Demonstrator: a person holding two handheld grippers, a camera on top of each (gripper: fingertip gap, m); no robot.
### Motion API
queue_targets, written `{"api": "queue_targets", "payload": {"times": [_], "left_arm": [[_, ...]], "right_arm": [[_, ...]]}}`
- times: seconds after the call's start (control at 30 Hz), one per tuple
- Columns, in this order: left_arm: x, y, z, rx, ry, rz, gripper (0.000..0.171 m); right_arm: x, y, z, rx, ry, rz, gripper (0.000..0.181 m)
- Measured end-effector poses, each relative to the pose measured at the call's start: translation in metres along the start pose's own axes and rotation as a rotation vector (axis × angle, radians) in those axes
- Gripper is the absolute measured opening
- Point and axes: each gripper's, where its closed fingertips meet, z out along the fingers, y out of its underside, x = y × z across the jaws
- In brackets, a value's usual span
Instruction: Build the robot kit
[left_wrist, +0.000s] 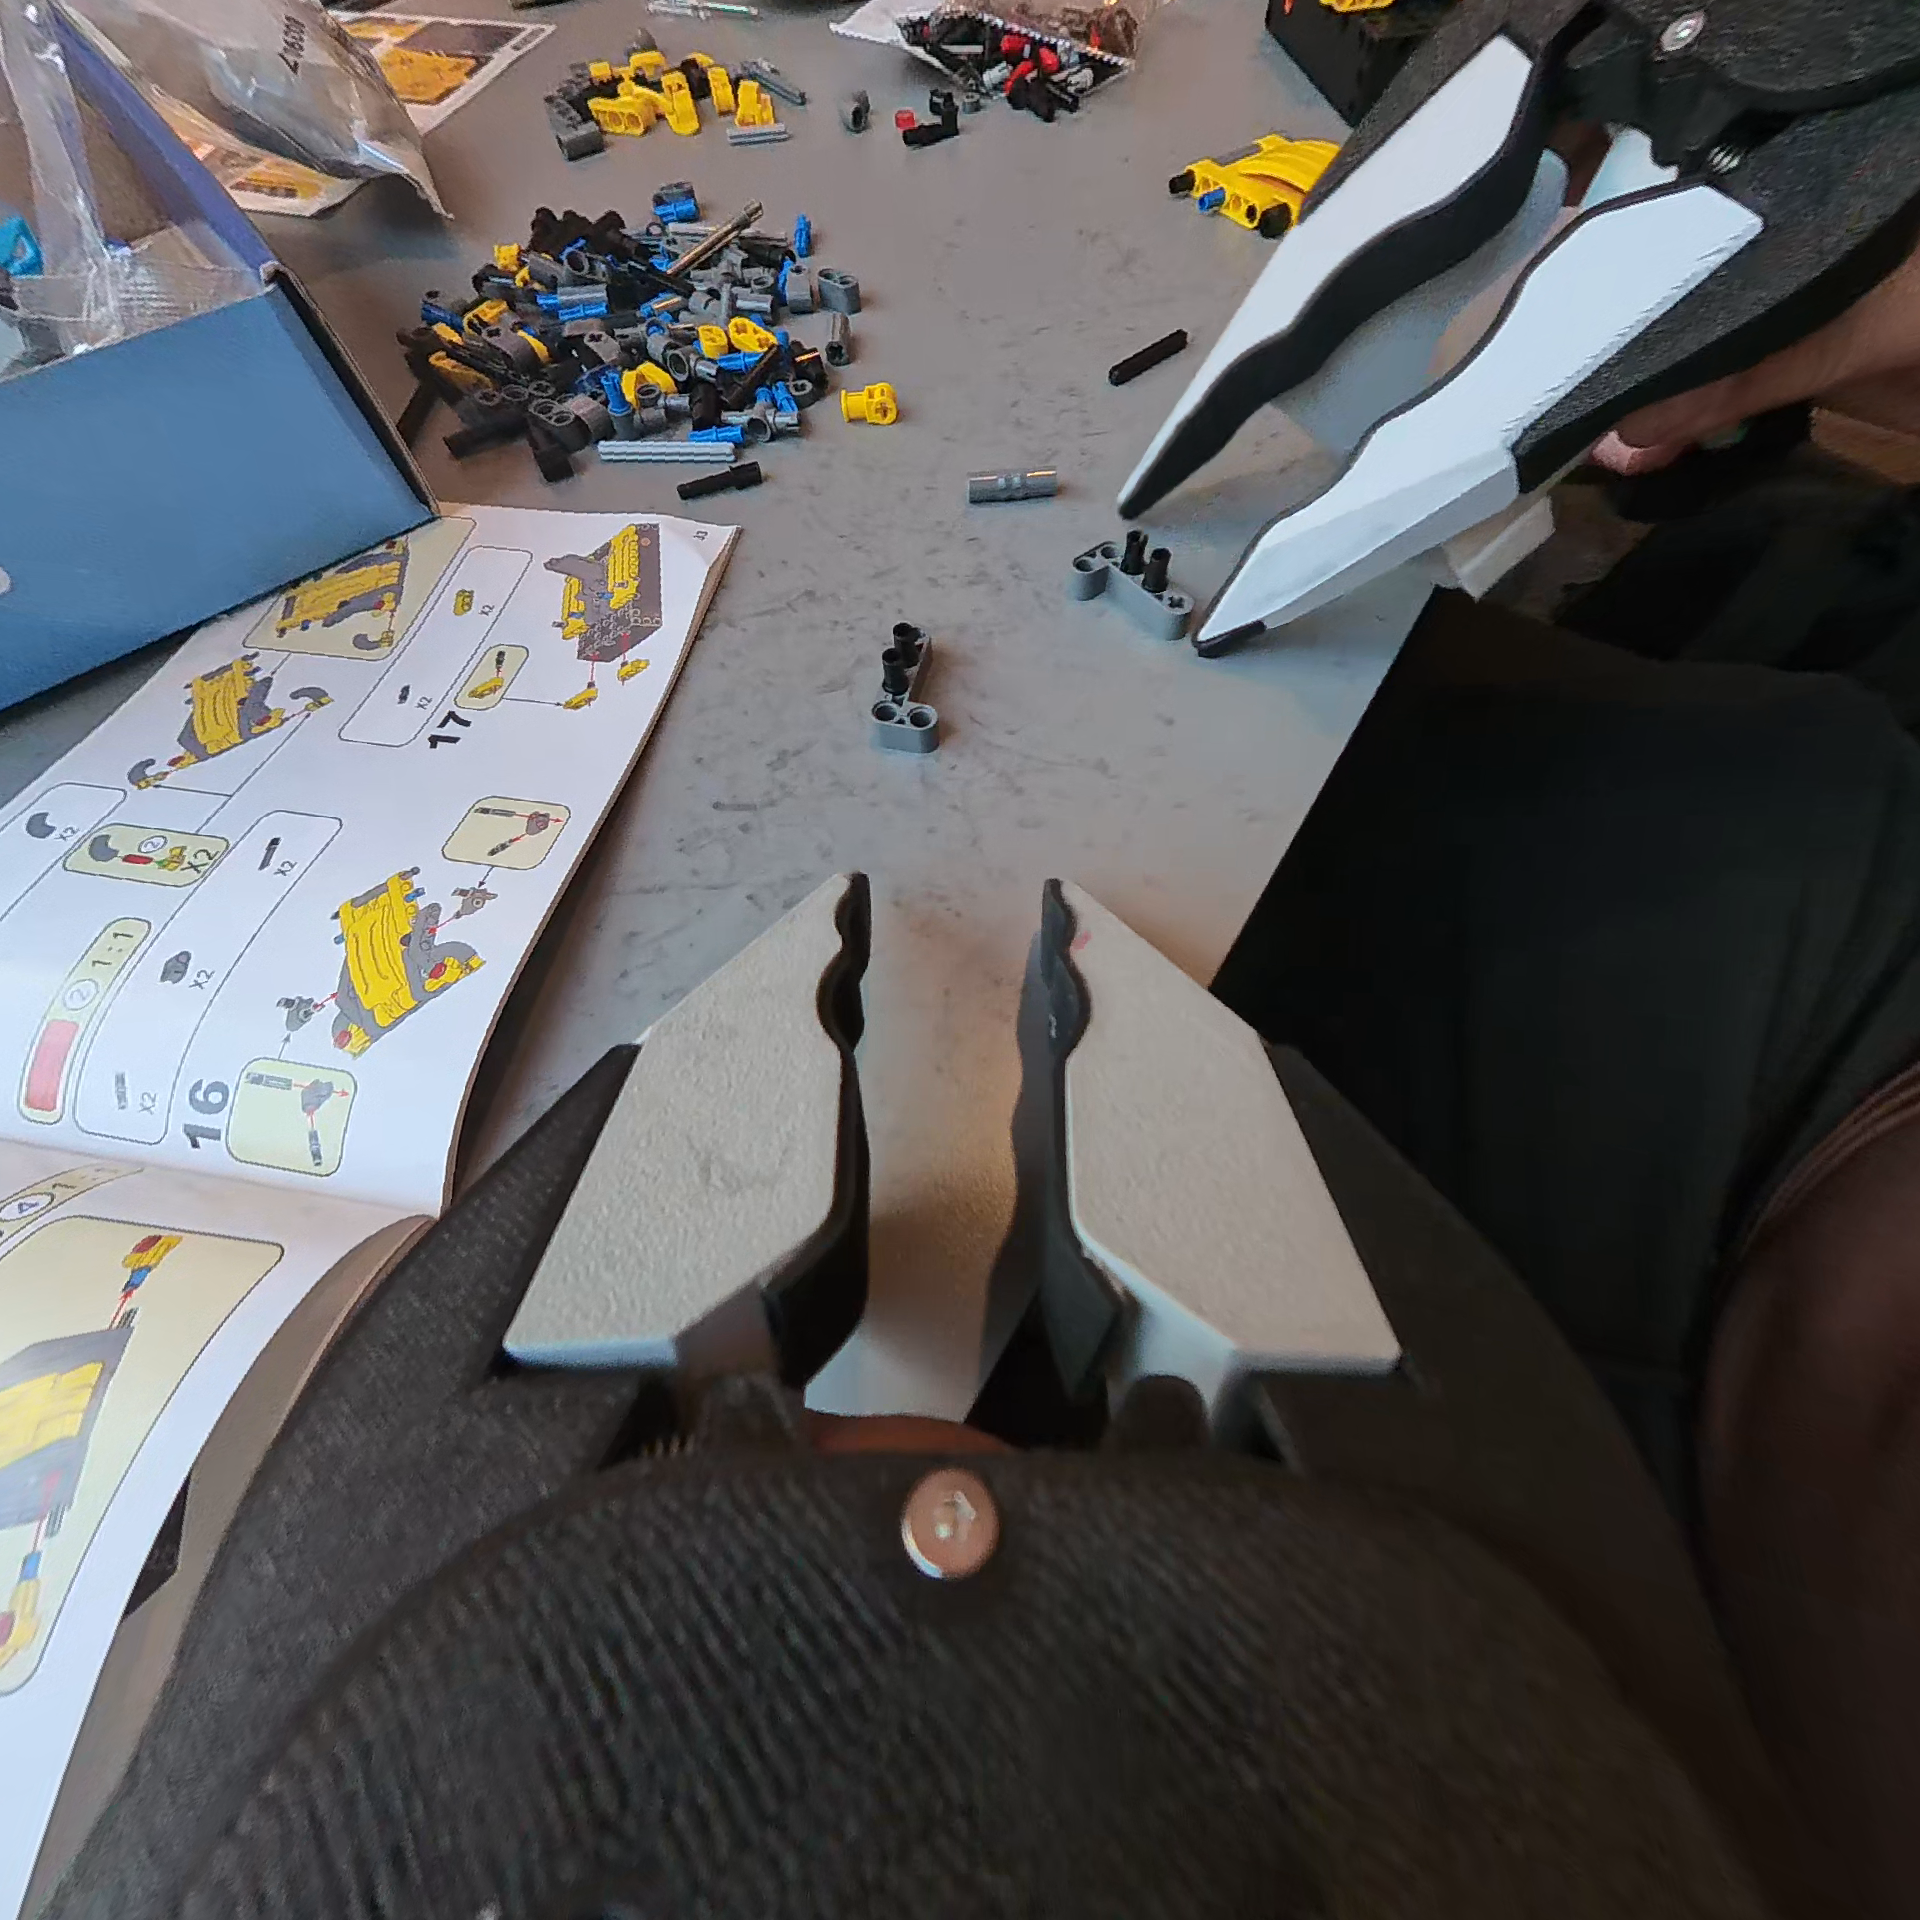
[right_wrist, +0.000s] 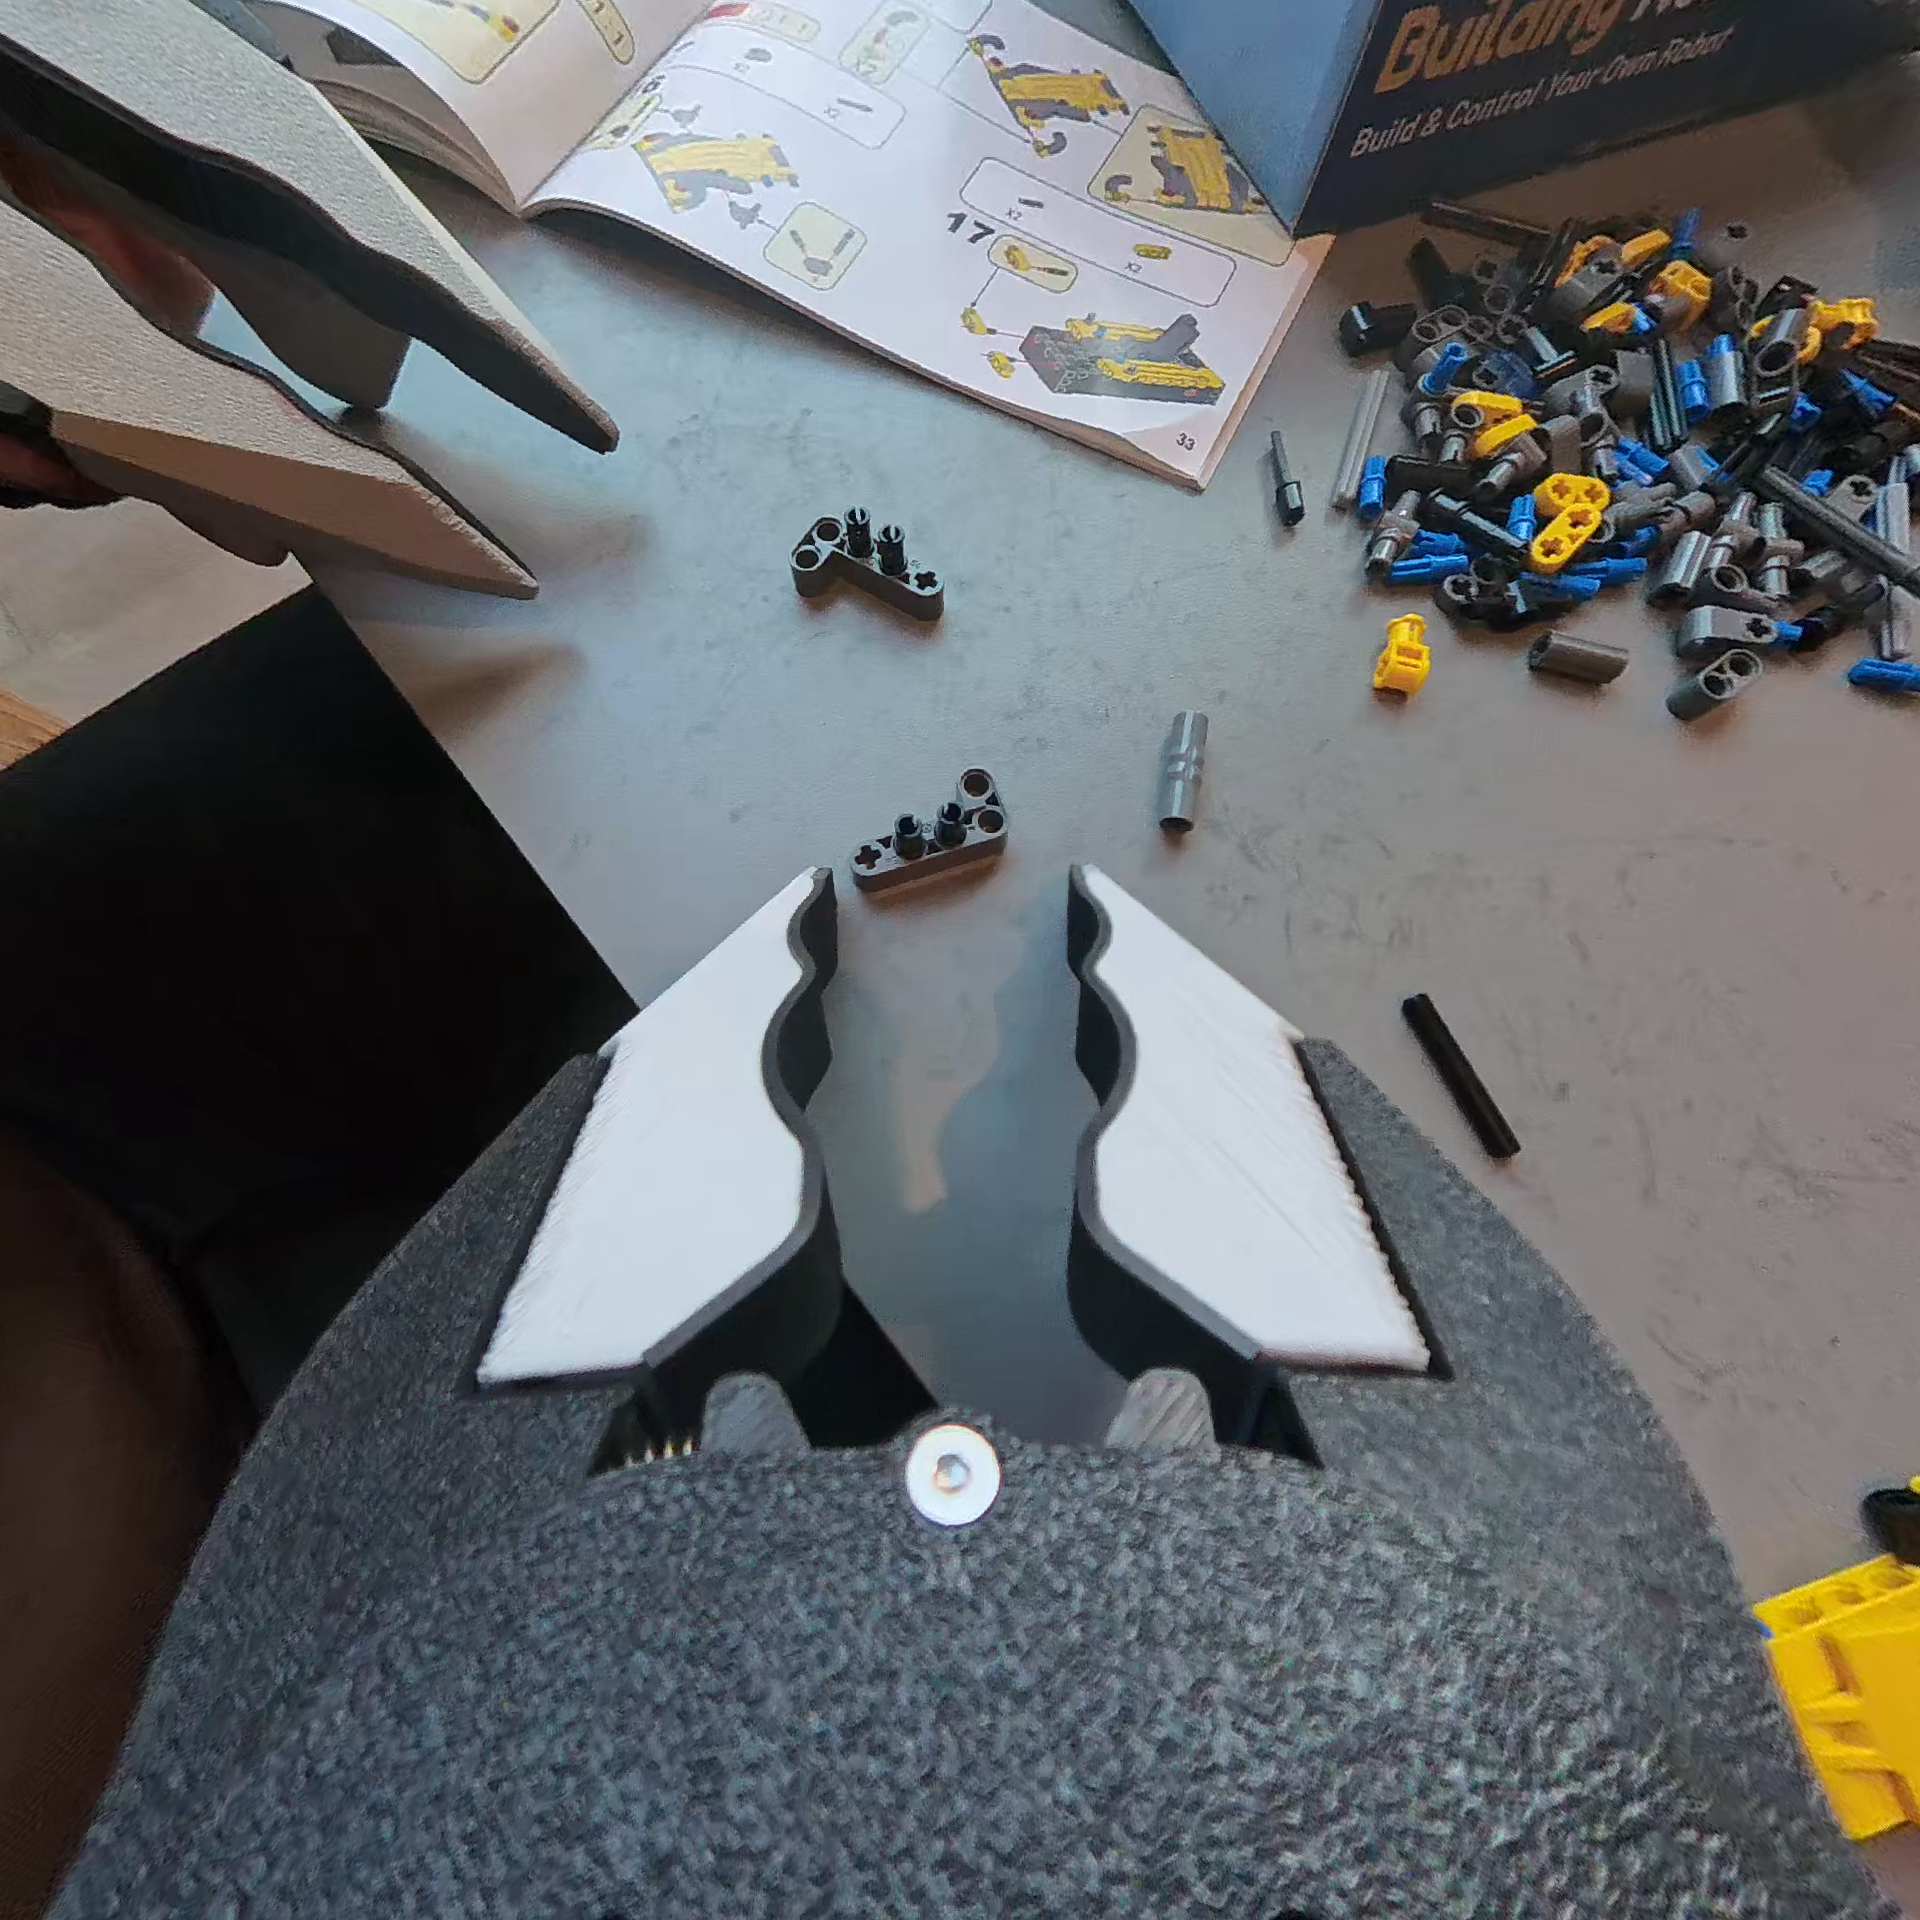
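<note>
Right gripper (right_wrist: 951, 894) fingers spread apart, nothing between them, tips low over the counter (right_wrist: 1351, 1039). Nearest thing: a grey bent beam with two black pins (right_wrist: 930, 831), lying flat just past the tips and a bit toward the left finger (right_wrist: 727, 1091), not touching. Second pinned beam (right_wrist: 868, 566) lies farther out beyond the first, toward the open instruction booklet (right_wrist: 935, 208). Grey sleeve connector (right_wrist: 1182, 771) just right of the near beam; black axle (right_wrist: 1460, 1075) lies right of the right finger, apart from it.

Left gripper (left_wrist: 956, 894) fingers also parted and empty, over bare counter near the counter edge, well short of the second pinned beam (left_wrist: 906, 686). Booklet (left_wrist: 364, 831) sits left of it.

Loose parts pile (right_wrist: 1662, 468) lies well right of the near beam, blue box (right_wrist: 1558, 104) behind it.

Judgement: for a clean pinch on the near beam, centre the fingers over its long arm, clear of the upright pins, and keep the sleeve outside the gap.
</note>
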Motion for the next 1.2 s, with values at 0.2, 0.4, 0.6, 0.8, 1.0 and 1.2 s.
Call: {"api": "queue_targets", "payload": {"times": [0.2, 0.4, 0.6, 0.8, 1.0, 1.2], "left_arm": [[0.001, 0.000, 0.000, 0.004, -0.004, 0.014, 0.030], [0.001, 0.001, 0.001, 0.003, -0.036, 0.061, 0.029], [0.002, 0.001, 0.000, 0.005, -0.032, 0.063, 0.030], [0.002, 0.001, 0.001, 0.004, -0.039, 0.077, 0.030], [0.002, 0.002, 0.001, 0.005, -0.039, 0.080, 0.030], [0.003, 0.002, 0.001, 0.006, -0.038, 0.086, 0.030]], "right_arm": [[-0.004, -0.005, 0.007, 0.017, -0.041, 0.004, 0.046], [-0.006, -0.006, 0.007, 0.043, -0.038, 0.001, 0.045], [-0.012, -0.010, 0.010, 0.061, -0.049, -0.021, 0.044], [-0.012, -0.011, 0.010, 0.078, -0.041, -0.019, 0.045], [-0.014, -0.012, 0.010, 0.091, -0.047, -0.019, 0.042], [-0.017, -0.014, 0.010, 0.105, -0.055, -0.022, 0.036]]}}
